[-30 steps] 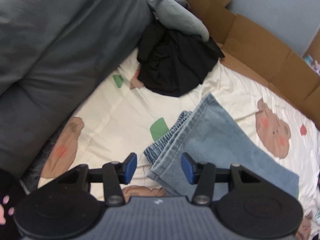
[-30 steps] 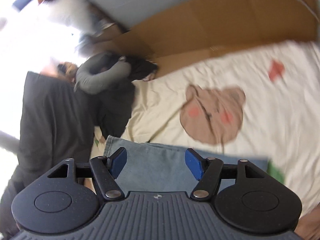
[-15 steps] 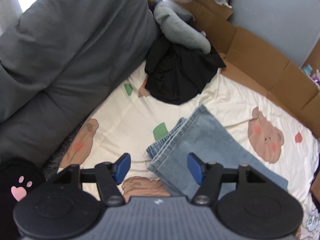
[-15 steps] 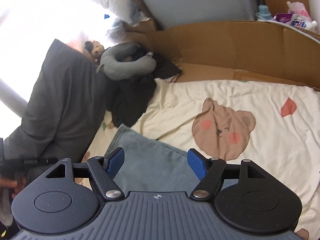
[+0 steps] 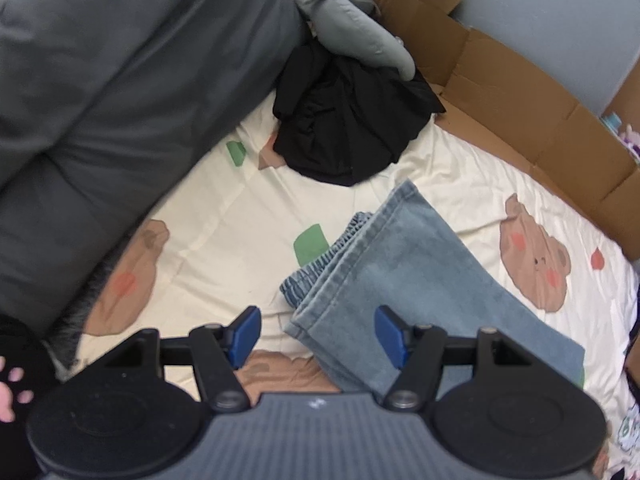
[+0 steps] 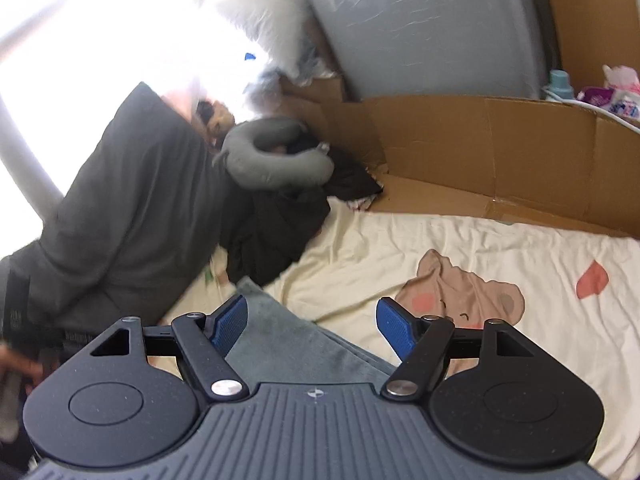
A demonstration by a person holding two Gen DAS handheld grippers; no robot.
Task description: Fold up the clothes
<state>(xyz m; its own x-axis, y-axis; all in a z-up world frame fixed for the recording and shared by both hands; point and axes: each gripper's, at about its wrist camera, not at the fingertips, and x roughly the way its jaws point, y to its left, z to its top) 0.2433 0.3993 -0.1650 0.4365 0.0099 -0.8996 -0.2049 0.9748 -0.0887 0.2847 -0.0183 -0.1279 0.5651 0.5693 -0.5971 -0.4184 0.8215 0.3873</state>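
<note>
Left wrist view: left gripper jaws spread, empty, bottom centre. Folded jeans corner lies between jaws, long axis running lower left to upper right across bed sheet. Black garment beyond, upper centre. Right gripper jaws released over jeans edge; left nearer.

The cream bear-printed bedsheet is viewed steeply from above by the left wrist camera, near the folded light-blue denim jeans. A lower, flatter view toward the brown cardboard wall is given by the right. The crumpled black garment is shared.
</note>
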